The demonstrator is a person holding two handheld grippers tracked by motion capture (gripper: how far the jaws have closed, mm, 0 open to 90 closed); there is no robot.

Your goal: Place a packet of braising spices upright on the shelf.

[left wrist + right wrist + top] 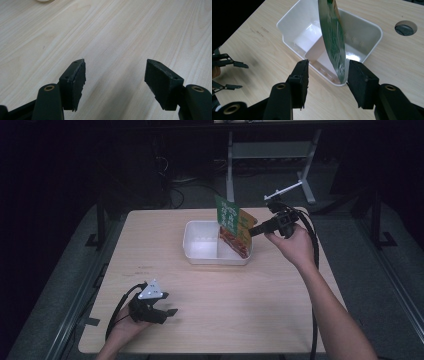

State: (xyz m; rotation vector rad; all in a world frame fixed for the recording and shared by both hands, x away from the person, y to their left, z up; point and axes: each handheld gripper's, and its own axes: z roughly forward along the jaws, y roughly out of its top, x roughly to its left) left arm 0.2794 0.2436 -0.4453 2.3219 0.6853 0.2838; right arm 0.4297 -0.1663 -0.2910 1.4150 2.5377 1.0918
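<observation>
Pale wood worktop [225,290] in a dark room, green snack packet [233,222] stood tilted in the white divided tub's [202,255] right compartment, right tongs [325,75] released astride its edge, left tongs [115,75] parted, well apart over bare wood.

A white rectangular bin [202,245] sits on the light wood table [240,305], toward its far middle, split by a low divider into two compartments. A green and orange snack packet [233,226] stands upright on edge in the right-hand compartment, its top rising well above the rim. The left-hand compartment holds nothing.
</observation>
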